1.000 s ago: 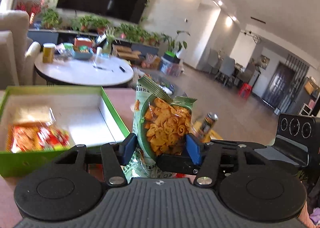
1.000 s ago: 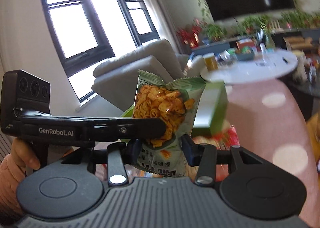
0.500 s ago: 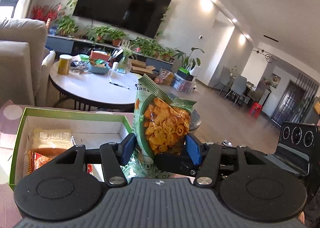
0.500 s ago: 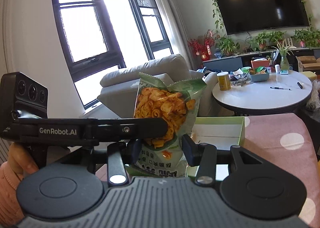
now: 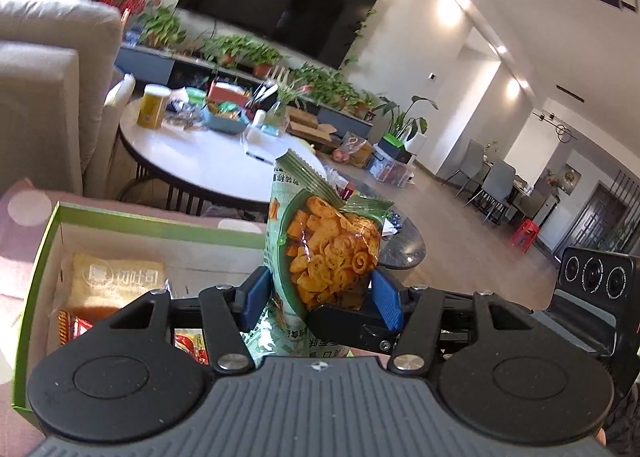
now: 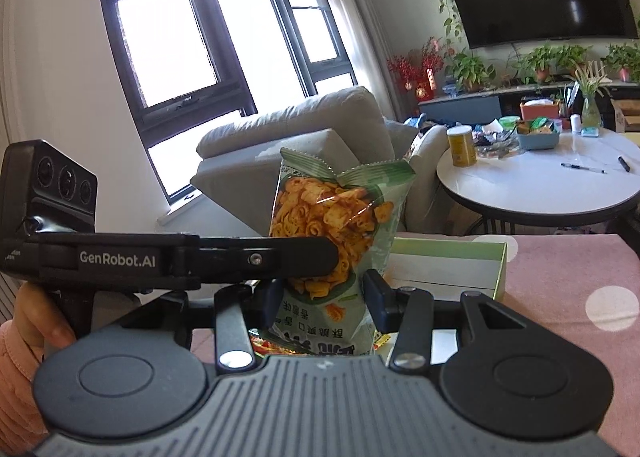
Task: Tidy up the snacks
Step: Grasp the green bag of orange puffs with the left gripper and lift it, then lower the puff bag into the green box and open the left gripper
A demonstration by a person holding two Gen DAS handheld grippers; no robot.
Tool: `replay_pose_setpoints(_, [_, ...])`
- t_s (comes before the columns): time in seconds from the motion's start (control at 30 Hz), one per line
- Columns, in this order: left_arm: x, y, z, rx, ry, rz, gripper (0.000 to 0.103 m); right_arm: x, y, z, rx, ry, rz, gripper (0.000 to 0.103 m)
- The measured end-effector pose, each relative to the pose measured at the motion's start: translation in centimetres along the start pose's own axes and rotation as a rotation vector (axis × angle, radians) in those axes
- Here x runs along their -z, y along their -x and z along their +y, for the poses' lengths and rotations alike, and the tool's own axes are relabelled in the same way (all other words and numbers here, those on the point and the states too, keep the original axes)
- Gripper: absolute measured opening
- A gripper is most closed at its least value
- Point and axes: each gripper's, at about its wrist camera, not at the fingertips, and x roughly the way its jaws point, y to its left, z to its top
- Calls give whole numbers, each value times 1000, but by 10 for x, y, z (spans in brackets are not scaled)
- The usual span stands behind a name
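Pink, white-dotted cloth covers the table (image 6: 568, 277) beneath our fingers, the largest surface in view. On it sits the green cardboard box (image 5: 120, 219), open-topped with a white inside; from the left wrist it lies left of and beyond our left fingers, from the right wrist just beyond and right of our right fingers. Inside the box, under and left of our left fingers, we see a pale bread packet (image 5: 116, 283) and a red snack packet (image 5: 74, 327).

We hold the green snack bag (image 5: 326, 253) upright between both grippers, its crimped top above the fingertips and its clear window showing orange curls. Our left gripper (image 5: 318, 295) is clamped on the bag's lower half, a blue pad pressing each side. Our right gripper (image 6: 324, 299) straddles the same bag (image 6: 336, 217); its dark pads sit at the bag's sides, though we cannot tell whether they press on it. One black finger of the left gripper (image 6: 256, 257) crosses in front of the bag in the right wrist view, with a hand (image 6: 40, 321) in a pink sleeve at its handle.
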Motion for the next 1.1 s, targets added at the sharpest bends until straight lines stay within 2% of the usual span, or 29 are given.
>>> replay_pose_setpoints(0.47, [24, -43, 32, -19, 102, 123, 53, 20, -30, -22, 38, -54, 139, 78])
replay_pose_setpoints(0.57, [28, -43, 34, -33, 105, 131, 61, 23, -32, -23, 56, -49, 162, 78])
replay_pose_setpoints(0.63, [29, -40, 35, -57, 110, 125, 73, 22, -30, -24, 64, -42, 163, 78])
replay_pose_setpoints(0.87, [21, -18, 35, -76, 120, 75, 75, 13, -14, -21, 95, -42, 135, 78])
replay_pose_setpoints(1.1, [29, 6, 19, -78, 68, 52, 76, 6, 14, -13, 119, -51, 78, 78])
